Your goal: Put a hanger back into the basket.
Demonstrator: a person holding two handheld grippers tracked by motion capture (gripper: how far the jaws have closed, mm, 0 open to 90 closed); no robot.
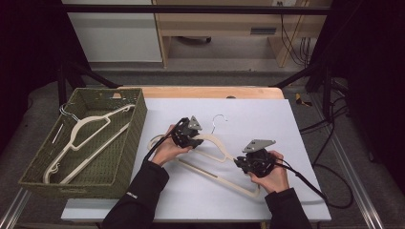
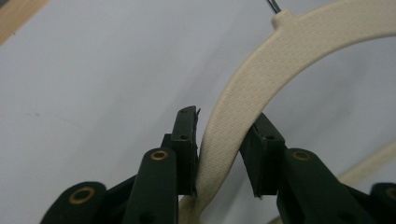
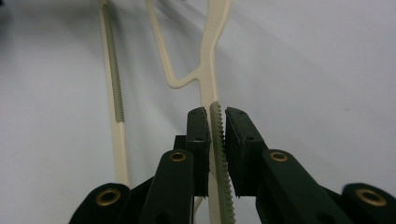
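A cream plastic hanger (image 1: pixel 215 143) with a metal hook (image 1: pixel 218 118) lies on the pale grey table mat (image 1: pixel 267 119). My left gripper (image 1: pixel 188 138) is at its curved shoulder near the hook. In the left gripper view the jaws (image 2: pixel 224 119) close on the textured cream arm (image 2: pixel 261 65), with both pads against it. My right gripper (image 1: pixel 243 164) is at the hanger's lower right end. In the right gripper view its jaws (image 3: pixel 215 112) pinch the hanger's thin notched edge (image 3: pixel 210 60).
A green woven basket (image 1: pixel 136 119) stands at the left of the table and holds more cream hangers (image 1: pixel 90 126). The wooden table edge (image 1: pixel 210 91) runs along the back. Cables trail from both grippers towards the front.
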